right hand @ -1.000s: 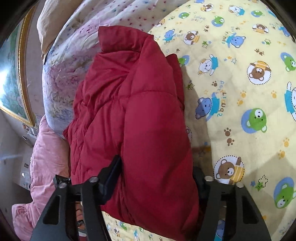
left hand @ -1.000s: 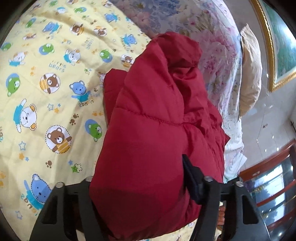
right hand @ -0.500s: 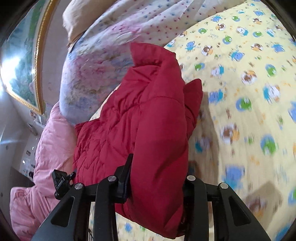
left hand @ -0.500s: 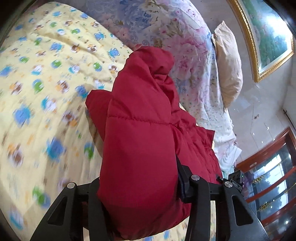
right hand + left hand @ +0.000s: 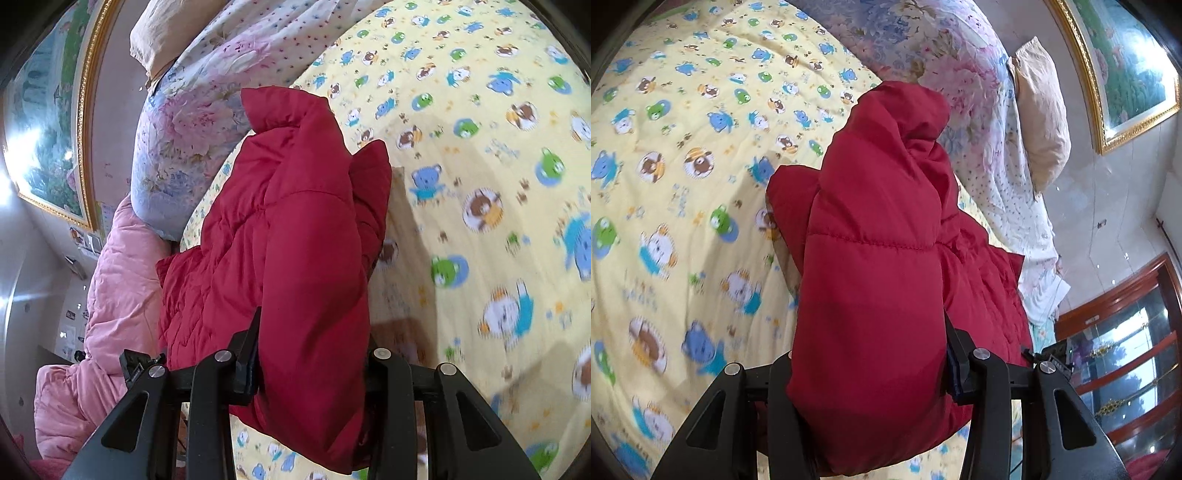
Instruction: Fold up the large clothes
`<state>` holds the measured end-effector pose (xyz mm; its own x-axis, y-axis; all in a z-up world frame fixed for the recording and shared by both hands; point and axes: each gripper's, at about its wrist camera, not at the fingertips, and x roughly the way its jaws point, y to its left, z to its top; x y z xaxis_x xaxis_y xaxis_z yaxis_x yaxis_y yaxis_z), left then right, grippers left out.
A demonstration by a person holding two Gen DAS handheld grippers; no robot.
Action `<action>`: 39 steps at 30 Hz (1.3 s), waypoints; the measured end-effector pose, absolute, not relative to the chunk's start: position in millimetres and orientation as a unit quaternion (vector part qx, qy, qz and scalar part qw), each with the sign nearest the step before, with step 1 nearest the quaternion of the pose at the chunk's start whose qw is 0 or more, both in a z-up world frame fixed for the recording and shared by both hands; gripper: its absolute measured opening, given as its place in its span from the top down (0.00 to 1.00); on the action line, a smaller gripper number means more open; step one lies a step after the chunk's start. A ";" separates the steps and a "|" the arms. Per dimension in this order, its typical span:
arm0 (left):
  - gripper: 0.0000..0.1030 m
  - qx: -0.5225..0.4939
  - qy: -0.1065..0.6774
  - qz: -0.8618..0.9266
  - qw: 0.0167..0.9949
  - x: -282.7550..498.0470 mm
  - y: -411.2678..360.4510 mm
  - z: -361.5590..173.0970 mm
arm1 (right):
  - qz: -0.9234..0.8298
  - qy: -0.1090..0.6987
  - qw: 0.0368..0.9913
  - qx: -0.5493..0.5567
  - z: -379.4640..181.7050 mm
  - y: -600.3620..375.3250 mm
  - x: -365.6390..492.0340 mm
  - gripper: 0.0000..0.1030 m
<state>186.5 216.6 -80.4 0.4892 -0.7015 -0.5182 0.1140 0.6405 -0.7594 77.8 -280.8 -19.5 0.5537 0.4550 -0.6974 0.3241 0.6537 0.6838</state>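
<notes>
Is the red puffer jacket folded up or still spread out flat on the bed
Folded up. The red jacket is bunched into a thick, layered bundle, gripped by the left gripper and right gripper above the yellow bear-print sheet.

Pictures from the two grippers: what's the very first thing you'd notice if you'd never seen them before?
The big red puffy jacket fills the middle of both views, bunched up and clamped between the fingers of the left gripper and the right gripper. Under it spreads a yellow bedsheet covered in cartoon bears. Behind the jacket sits a flowery quilt, and in the right view a pink blanket lies at the left.
</notes>
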 end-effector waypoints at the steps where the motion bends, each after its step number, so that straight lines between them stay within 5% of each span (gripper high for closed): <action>1: 0.57 -0.335 0.437 -0.257 0.794 183.9 218.1 -79.8 | 0.043 0.473 0.777 0.413 -18.8 -279.5 75.1 0.65; 13: 0.43 -0.280 0.448 -0.186 0.829 181.6 203.8 -76.7 | 0.010 0.480 0.782 0.397 -45.5 -281.8 76.1 0.56; 25: 0.16 -0.202 0.431 -0.097 0.874 151.4 179.8 -45.9 | -0.033 0.482 0.799 0.359 -35.7 -278.7 73.7 0.33; 39: 0.15 -0.146 0.370 -0.119 0.910 92.6 157.9 6.4 | -0.067 0.419 0.891 0.160 44.2 -222.1 74.6 0.29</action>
